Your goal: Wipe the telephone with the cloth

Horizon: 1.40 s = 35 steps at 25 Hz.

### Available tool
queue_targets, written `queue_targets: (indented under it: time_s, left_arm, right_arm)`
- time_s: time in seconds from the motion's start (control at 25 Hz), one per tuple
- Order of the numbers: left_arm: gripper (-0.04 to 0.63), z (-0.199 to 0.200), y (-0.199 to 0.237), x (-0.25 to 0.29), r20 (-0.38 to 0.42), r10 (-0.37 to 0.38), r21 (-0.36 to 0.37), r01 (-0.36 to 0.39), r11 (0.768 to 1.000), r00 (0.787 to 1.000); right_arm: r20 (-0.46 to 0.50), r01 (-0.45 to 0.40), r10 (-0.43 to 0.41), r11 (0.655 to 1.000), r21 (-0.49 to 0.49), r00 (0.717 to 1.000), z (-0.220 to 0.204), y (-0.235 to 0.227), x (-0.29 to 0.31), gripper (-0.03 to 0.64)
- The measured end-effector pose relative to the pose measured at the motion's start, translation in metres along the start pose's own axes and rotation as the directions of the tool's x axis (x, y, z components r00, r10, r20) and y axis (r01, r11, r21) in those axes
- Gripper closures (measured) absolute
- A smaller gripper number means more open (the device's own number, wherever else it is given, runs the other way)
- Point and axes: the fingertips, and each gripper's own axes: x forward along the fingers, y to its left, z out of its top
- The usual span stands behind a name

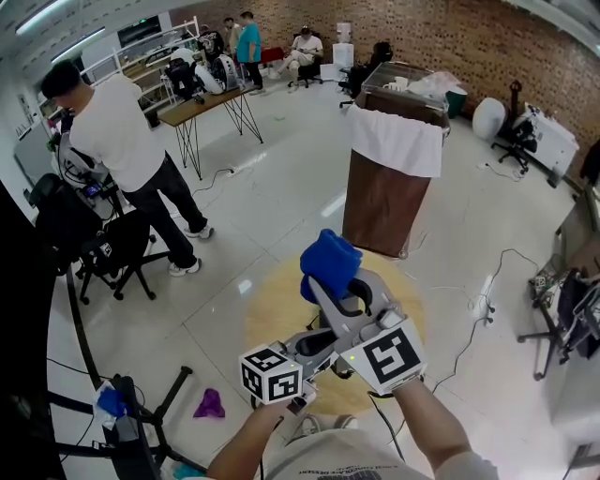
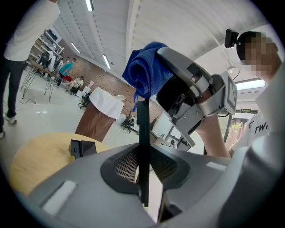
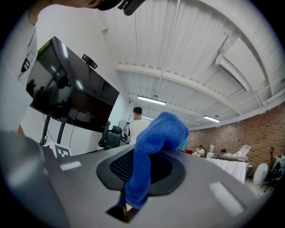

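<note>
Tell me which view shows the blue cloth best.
Right gripper view: the cloth fills the centre, clamped between the jaws. Head view shows it smaller, from above; left gripper view shows its bunched side.

Head cam sits up top and aims steeply down, with the blue cloth [image 1: 330, 262] near centre and the room running off toward 12. Left gripper view looks along its jaws, super close on that cloth at 12. Right gripper view has it dead centre, with ceiling [image 3: 187, 53] filling 12. All three share the cloth and the brick wall [image 1: 450, 28].
</note>
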Motion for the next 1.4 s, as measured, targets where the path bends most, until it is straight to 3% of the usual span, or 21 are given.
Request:
queue_targets:
  time_s: [0.16, 0.52, 1.0, 1.4]
  left_arm:
    - [0.534, 0.000, 0.000, -0.007, 0.002, 0.001, 0.008, -0.001, 1.000, 1.000]
    - [0.534, -0.004, -0.008, -0.010, -0.010, -0.015, 0.006, 0.015, 1.000, 1.000]
    - [0.534, 0.007, -0.007, -0.024, 0.037, -0.019, -0.013, 0.020, 1.000, 0.999]
    - [0.534, 0.019, -0.007, -0.024, 0.093, -0.034, -0.070, 0.040, 0.997, 0.995]
  right_arm:
    - [0.045, 0.047, -0.047, 0.999, 0.020, 0.998, 0.012, -0.013, -0.004, 0.557]
    - [0.004, 0.043, -0.043, 0.999, 0.017, 0.999, -0.001, -0.013, -0.005, 0.557]
    - [-0.035, 0.128, -0.126, 0.991, 0.034, 0.991, -0.023, -0.042, -0.027, 0.557]
    - [-0.041, 0.136, -0.134, 0.990, 0.039, 0.990, -0.028, -0.048, -0.034, 0.557]
